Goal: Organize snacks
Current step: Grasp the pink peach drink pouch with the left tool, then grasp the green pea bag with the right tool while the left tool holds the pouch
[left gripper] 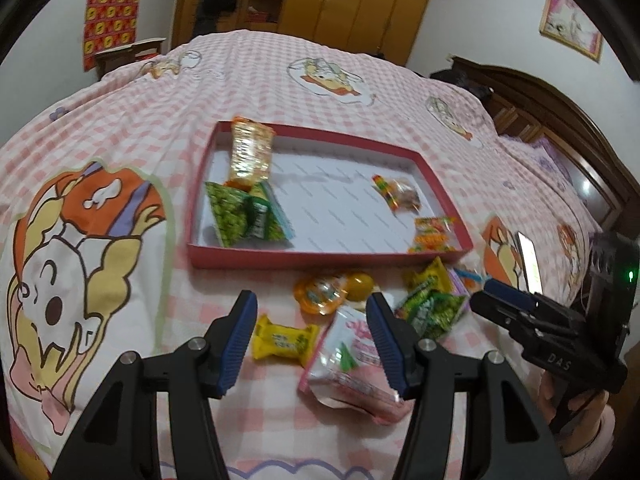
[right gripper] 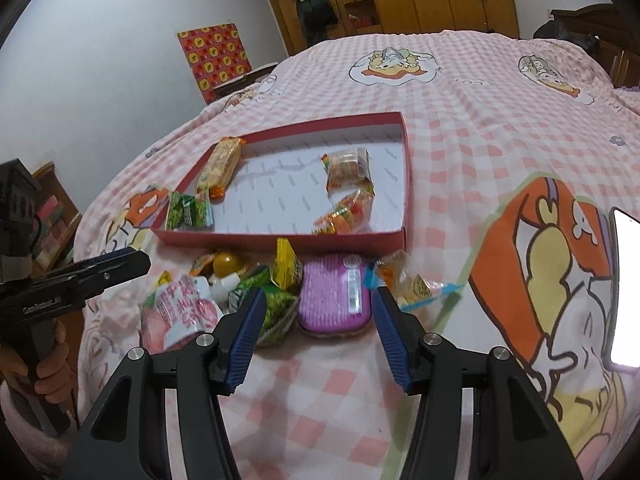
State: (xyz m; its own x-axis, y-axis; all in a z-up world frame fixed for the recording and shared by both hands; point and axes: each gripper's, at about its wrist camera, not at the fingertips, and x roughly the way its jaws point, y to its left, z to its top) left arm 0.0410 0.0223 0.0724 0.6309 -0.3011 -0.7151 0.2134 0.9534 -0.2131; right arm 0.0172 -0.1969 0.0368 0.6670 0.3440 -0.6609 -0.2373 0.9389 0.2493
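Note:
A shallow red tray (left gripper: 328, 258) lies on the bed and holds a long orange wafer pack (left gripper: 250, 152), green packets (left gripper: 244, 216), a small clear candy bag (left gripper: 398, 194) and an orange gummy pack (left gripper: 434, 234). Loose snacks lie in front of it. My left gripper (left gripper: 312, 308) is open above a yellow candy pack (left gripper: 285, 339) and a pink-white pouch (left gripper: 348, 364), holding nothing. My right gripper (right gripper: 320, 300) is open too, just short of a purple box (right gripper: 332, 300), with a green packet (right gripper: 276, 312) by its left finger.
The pile also has an orange jelly cup (left gripper: 320, 294), a yellow-green packet (right gripper: 286, 268) and a blue-edged candy bag (right gripper: 412, 284). A lit phone (right gripper: 626, 288) lies on the pink checked bedspread to the right. A wardrobe and a dark headboard stand beyond the bed.

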